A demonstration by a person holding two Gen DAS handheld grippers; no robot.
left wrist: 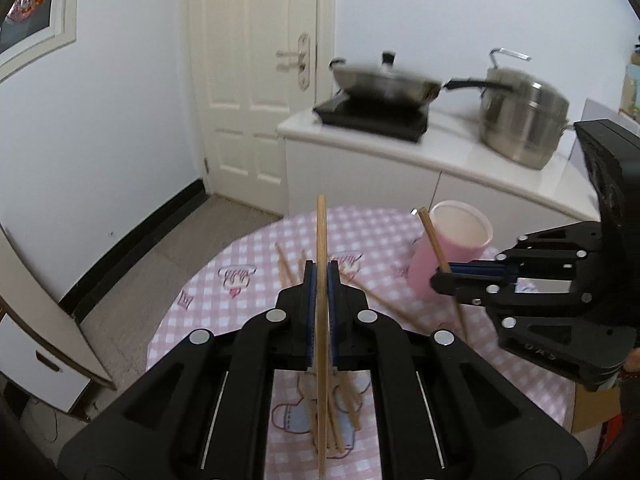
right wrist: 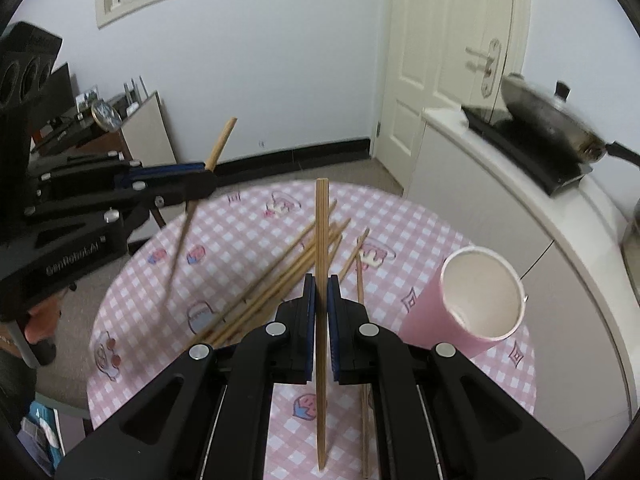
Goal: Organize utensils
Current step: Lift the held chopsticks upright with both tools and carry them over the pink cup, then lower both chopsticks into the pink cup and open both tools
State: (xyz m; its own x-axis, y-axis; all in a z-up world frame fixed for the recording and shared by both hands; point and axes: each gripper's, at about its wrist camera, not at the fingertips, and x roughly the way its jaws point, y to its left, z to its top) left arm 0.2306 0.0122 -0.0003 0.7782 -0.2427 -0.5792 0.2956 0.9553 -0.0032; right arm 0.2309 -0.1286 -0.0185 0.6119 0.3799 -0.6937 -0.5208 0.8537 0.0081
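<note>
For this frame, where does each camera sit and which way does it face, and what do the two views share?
Left wrist: sits on the left tool, looking down over the table toward the counter; its own fingers clamp an upright chopstick; the right tool shows too.
Right wrist: sits on the right tool, looking down at loose chopsticks toward the door; its fingers clamp another chopstick; the left tool shows at left.
Shared: pink cup, table, wok.

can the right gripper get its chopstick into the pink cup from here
Probably yes: the right gripper is shut on a chopstick, and the pink cup stands open-mouthed and empty just beside it, nothing between.
</note>
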